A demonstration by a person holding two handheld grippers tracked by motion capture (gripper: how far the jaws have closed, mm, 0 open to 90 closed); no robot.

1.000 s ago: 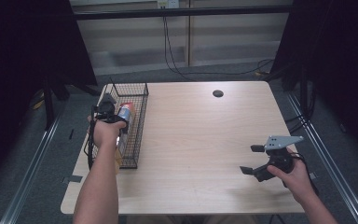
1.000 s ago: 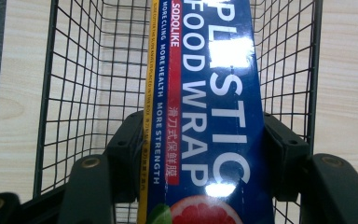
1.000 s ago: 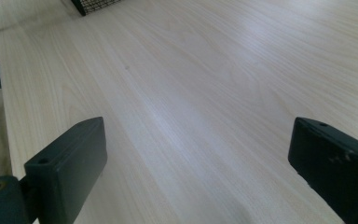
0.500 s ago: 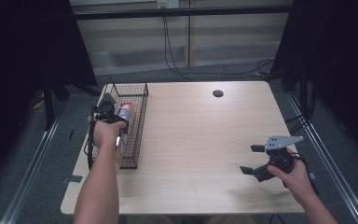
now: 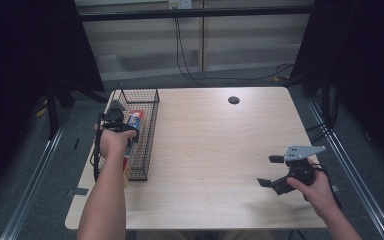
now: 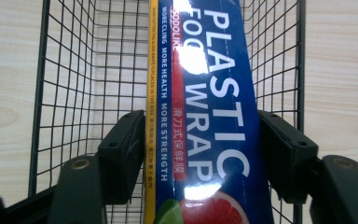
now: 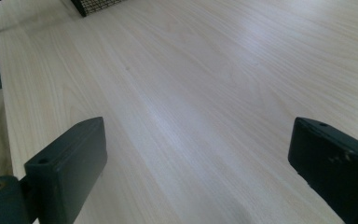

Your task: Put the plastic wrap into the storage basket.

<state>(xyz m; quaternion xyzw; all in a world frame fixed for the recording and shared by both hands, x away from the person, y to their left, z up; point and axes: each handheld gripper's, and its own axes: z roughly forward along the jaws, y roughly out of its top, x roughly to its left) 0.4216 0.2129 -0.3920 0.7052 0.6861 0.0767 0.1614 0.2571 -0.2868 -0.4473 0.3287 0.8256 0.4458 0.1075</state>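
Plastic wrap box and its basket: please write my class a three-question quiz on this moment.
1. True or false: the plastic wrap box lies inside the wire basket.
2. What lies between the pads of the right claw?
3. The box sits between the pads of: A, the left claw; B, the right claw; C, neither.

Key: 1 true. 2 nothing, with bare table beyond. 3 A; its pads have just been opening with the box between them.

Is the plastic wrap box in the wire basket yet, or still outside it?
In. The plastic wrap box lies lengthwise inside the wire basket, mesh on both sides, between the left gripper jaws, which have just been opening.
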